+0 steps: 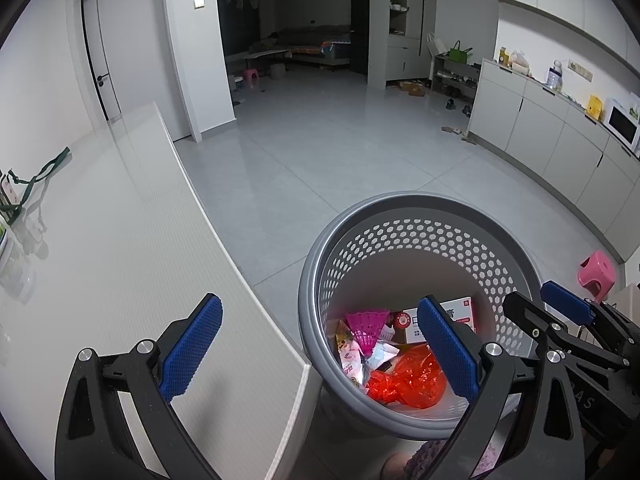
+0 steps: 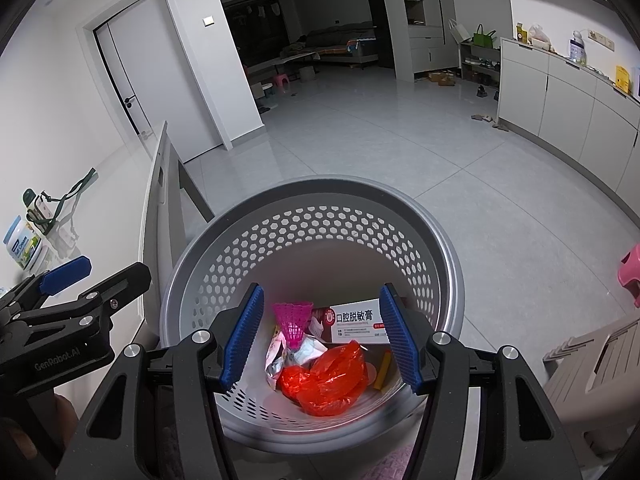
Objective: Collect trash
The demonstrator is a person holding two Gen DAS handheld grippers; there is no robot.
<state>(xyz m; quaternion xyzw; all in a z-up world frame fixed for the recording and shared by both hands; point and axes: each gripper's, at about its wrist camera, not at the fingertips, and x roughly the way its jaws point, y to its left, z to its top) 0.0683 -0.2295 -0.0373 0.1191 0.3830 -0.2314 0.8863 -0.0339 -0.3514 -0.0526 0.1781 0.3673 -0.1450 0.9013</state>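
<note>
Grey perforated plastic forms the round waste basket, which is standing on the tiled floor just beside the corner of the white tabletop. Inside it the trash is lying in a loose heap: a crumpled red plastic bag is sitting nearest the front, a pink shuttlecock is resting skirt-up behind it, a white and red toothpaste box is leaning against the far wall, and some silvery snack wrappers are tucked to the left. A small yellow stick (too small to identify) is lying at the right of the bag.

The right gripper is hovering over the basket mouth with its blue pads standing well apart and nothing between them. The left gripper is also spread wide and holding nothing, one pad over the tabletop edge and the other over the basket's rim. In the left wrist view the right gripper is showing at the far right, next to the basket.

On the tabletop, against the wall, a green-capped bottle with a green lanyard is standing beside a blue-lidded tub. A pink stool is sitting on the floor to the right of the basket.
</note>
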